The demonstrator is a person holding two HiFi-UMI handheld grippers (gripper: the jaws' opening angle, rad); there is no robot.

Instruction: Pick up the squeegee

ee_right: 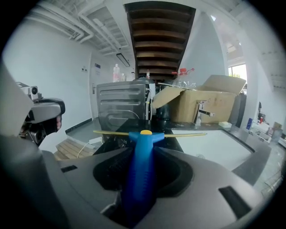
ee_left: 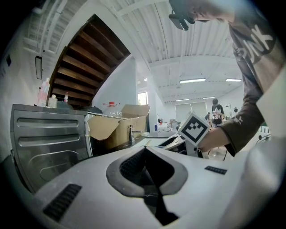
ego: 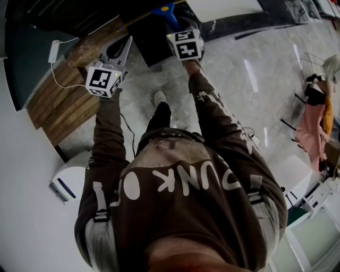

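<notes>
The squeegee (ee_right: 144,147) has a blue handle and a thin yellow blade (ee_right: 183,133) lying crosswise beyond the jaws. My right gripper (ee_right: 142,151) is shut on the handle and holds the squeegee in the air above the dark counter (ee_right: 111,134). In the head view the blue squeegee (ego: 166,10) sticks out past the right gripper (ego: 179,26) at the top. My left gripper (ee_left: 144,150) is shut, with its tips together and nothing between them. It hangs to the left of the right one, and its white jaws (ego: 126,45) point at the counter edge.
A steel appliance (ee_right: 120,100) and an open cardboard box (ee_right: 210,105) stand at the back of the counter, with a faucet (ee_right: 199,112) beside a white sink (ee_right: 214,145). Wooden steps (ego: 64,101) and a white plug with cable (ego: 54,50) lie at the left. A clothes rack (ego: 313,122) stands far right.
</notes>
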